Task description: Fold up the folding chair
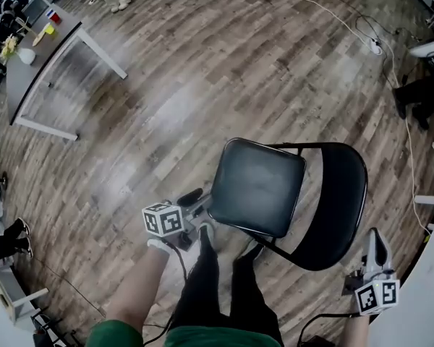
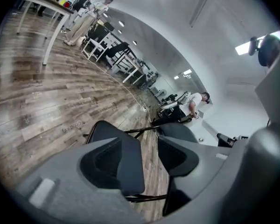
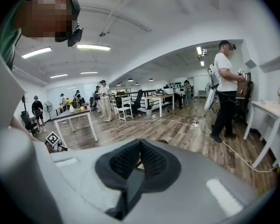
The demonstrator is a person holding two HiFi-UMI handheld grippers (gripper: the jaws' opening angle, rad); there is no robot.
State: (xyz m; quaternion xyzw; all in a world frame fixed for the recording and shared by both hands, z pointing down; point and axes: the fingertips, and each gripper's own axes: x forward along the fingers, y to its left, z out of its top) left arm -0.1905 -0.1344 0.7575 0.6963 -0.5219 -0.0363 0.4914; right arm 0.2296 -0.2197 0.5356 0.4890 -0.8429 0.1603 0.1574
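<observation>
Black trousers [image 1: 202, 288] mark where you stand, right against the front of the black metal folding chair [image 1: 275, 194], close enough to work it with both hands. Your left gripper [image 1: 197, 204] sits just beside the front left corner of the padded seat [image 1: 257, 186]. Its fingers [image 2: 116, 162] are apart with nothing clamped between them. In the left gripper view the gap frames a dark frame tube [image 2: 140, 130] and bare floor, with the seat lying just past the tips. That spread reads as a set-up to take the seat's edge, since lifting that edge is what would swing the seat up. Your right gripper [image 1: 376, 237] hangs low at your right, near the outer side of the curved backrest [image 1: 343, 208] but apart from it, fingers pressed together on nothing. It is probably parked there to steady the back once the seat tips, though its own view looks out across the room, not at the chair. The chair stands fully unfolded on the wood-plank floor [image 1: 202, 85], seat level, so the folding has not begun. Farther off, a grey desk [image 1: 40, 71] with white legs and a white cable [image 1: 311, 6] trailing over the floor lie well apart from it, leaving the chair room to collapse.
</observation>
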